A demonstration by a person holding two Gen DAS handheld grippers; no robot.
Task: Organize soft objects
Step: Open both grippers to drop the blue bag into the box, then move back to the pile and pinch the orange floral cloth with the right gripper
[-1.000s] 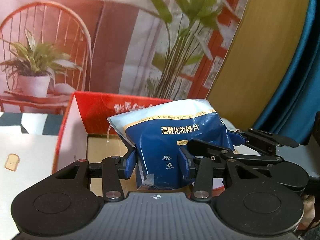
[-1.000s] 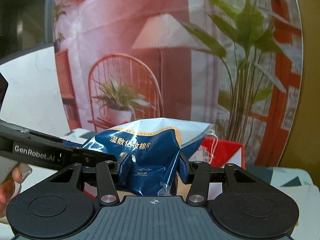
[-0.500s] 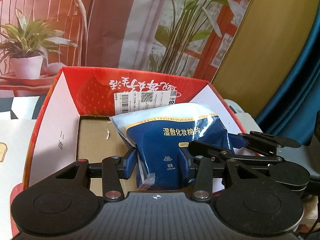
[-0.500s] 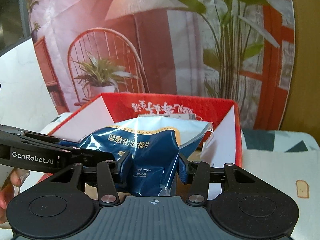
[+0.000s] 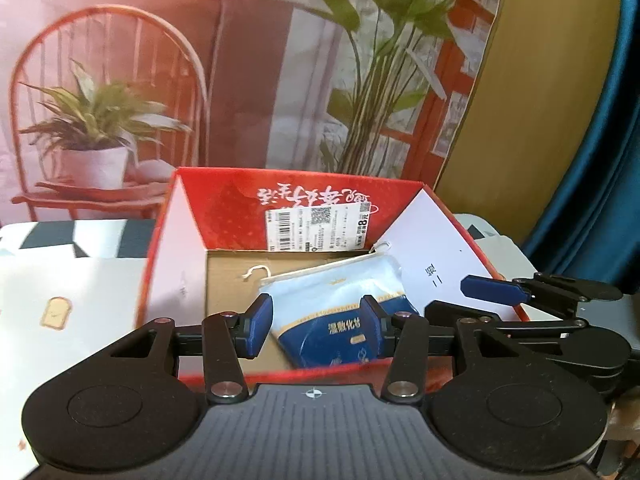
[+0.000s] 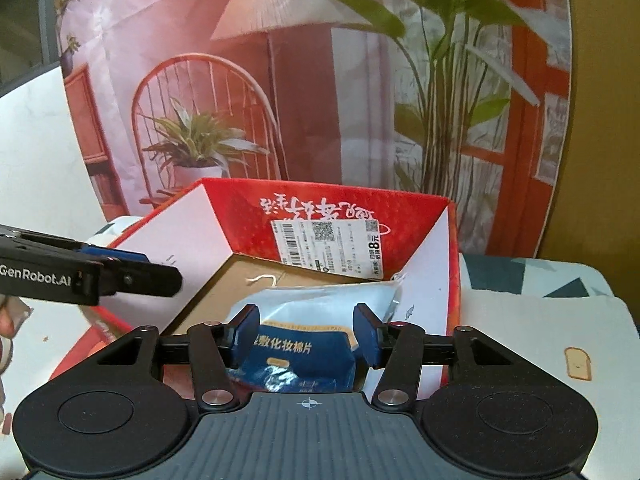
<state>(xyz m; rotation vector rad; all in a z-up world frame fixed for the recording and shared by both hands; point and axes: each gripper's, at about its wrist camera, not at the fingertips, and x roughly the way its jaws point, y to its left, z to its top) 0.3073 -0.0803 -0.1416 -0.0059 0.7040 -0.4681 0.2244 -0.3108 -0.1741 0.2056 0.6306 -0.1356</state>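
A blue and white bag of cotton pads (image 5: 332, 312) lies on the cardboard floor of the red box (image 5: 192, 240), toward its right wall. My left gripper (image 5: 316, 330) hovers over the near rim, its jaws opening; the left pad stands clear of the bag. In the right wrist view the bag (image 6: 304, 348) rests low in the box (image 6: 424, 280) between the widening jaws of my right gripper (image 6: 306, 334), no longer squeezed. Each gripper shows in the other's view: the right one (image 5: 496, 292) at the box's right wall, the left one (image 6: 132, 270) at its left wall.
The box stands on a table covered with a white cloth bearing a toast motif (image 5: 56, 312). Behind it hangs a printed backdrop with a chair and plants (image 5: 104, 120). A blue curtain (image 5: 600, 160) is at the right. A hand (image 6: 8, 320) shows at the left edge.
Both grippers held the bag above the box; now the jaws have widened and the bag has dropped onto the box floor. The left gripper pulled back toward the near rim.
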